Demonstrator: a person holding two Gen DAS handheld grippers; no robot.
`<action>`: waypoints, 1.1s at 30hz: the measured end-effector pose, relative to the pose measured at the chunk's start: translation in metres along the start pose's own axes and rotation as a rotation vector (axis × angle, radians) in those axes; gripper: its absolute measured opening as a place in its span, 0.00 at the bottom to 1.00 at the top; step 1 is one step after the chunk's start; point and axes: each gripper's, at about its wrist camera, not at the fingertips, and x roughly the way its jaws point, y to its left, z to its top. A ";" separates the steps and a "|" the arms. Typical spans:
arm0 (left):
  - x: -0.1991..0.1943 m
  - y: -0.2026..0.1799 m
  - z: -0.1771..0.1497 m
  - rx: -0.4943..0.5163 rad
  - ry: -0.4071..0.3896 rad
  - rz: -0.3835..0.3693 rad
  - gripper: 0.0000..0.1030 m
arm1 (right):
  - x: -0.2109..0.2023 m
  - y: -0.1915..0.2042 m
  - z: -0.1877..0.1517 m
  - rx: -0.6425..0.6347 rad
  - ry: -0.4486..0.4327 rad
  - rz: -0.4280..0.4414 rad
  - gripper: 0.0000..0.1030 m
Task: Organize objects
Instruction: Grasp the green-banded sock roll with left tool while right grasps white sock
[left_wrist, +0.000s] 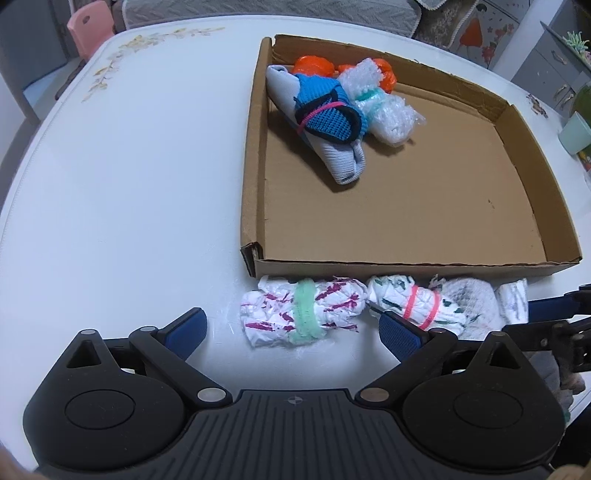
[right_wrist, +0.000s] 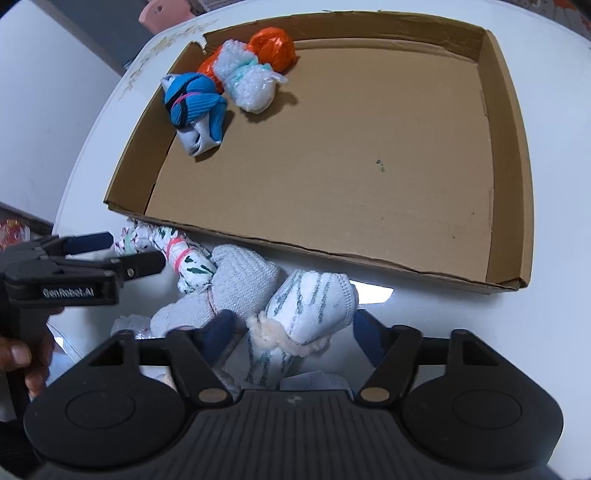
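A shallow cardboard box (left_wrist: 255, 184) (right_wrist: 125, 184) lies on the white table. In its far corner are a blue-and-grey sock bundle (left_wrist: 325, 114) (right_wrist: 192, 99), a bubble-wrap bundle (left_wrist: 384, 107) (right_wrist: 247, 85) and an orange bag (left_wrist: 310, 64) (right_wrist: 273, 44). My left gripper (left_wrist: 295, 328) (right_wrist: 136, 249) is open and straddles a white bundle with magenta marks and a green band (left_wrist: 295, 314), pads apart from it. My right gripper (right_wrist: 293, 328) flanks a white grey-striped bundle with a fuzzy cream tie (right_wrist: 310, 302). Its right pad is at the bundle's edge and a slim gap shows at the left pad.
Between those bundles lie a green-printed bundle with a pink band (left_wrist: 406, 299) (right_wrist: 184, 258) and a grey knit bundle (left_wrist: 469, 299) (right_wrist: 240, 280). A mint cup (left_wrist: 576, 133) stands right of the box. A person's hand (right_wrist: 22, 354) holds the left gripper's handle. A pink chair (left_wrist: 88, 26) stands beyond the table.
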 end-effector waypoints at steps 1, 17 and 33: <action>0.001 0.001 0.000 -0.001 0.002 0.002 0.97 | -0.001 -0.001 0.001 0.001 -0.002 -0.003 0.52; 0.010 0.001 0.000 0.016 -0.007 0.051 0.99 | 0.002 -0.001 0.003 -0.017 0.008 -0.012 0.51; 0.003 -0.012 -0.005 0.087 -0.063 0.066 0.69 | -0.004 -0.004 0.001 -0.044 -0.009 0.014 0.44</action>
